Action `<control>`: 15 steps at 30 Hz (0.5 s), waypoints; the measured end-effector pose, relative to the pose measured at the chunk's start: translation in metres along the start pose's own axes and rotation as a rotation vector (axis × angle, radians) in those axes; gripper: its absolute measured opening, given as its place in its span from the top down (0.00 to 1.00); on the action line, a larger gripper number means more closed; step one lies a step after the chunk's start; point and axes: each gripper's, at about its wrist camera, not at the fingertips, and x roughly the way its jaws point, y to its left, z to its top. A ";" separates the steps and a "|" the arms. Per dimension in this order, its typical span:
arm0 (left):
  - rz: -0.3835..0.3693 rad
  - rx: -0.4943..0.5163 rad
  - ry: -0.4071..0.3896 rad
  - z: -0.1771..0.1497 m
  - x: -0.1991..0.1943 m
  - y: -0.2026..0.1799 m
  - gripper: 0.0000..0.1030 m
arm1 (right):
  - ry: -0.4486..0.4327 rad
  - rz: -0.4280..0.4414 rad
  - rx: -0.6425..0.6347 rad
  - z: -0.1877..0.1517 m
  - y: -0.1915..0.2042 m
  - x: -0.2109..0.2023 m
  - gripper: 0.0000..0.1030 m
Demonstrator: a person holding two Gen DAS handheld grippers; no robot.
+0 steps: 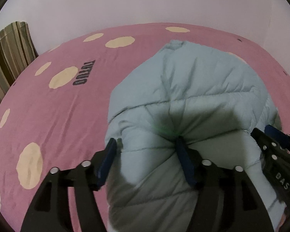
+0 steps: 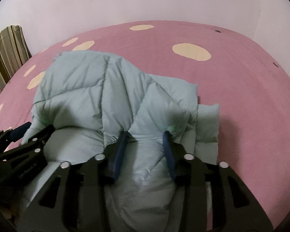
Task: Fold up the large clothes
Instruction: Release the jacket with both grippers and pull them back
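Your left gripper [image 1: 147, 145], fingers wide apart, pale blue puffer jacket [image 1: 193, 89] bunched between them on the pink bed [image 1: 48, 116], your right gripper [image 2: 146, 138], fingers half open, straddling a jacket fold.

A pink bedsheet [image 1: 67, 116] with cream spots, striped curtain [image 1: 7, 58] beside white wall [image 1: 145, 3]

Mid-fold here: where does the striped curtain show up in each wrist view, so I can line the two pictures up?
Left wrist view: the striped curtain hangs at the far left edge, beyond the corner of the pink bedsheet.
Right wrist view: the striped curtain is again at the far left edge, a little smaller.
Shared landmark: the light blue puffer jacket, right of centre in the left view and left of centre in the right view.
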 end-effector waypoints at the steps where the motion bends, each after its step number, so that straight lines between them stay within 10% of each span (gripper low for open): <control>1: -0.009 -0.010 -0.001 0.001 -0.005 0.003 0.34 | -0.002 0.008 0.011 0.002 0.000 -0.006 0.46; 15: -0.059 -0.076 -0.115 -0.027 -0.110 0.025 0.25 | -0.035 -0.013 0.057 -0.019 -0.001 -0.099 0.31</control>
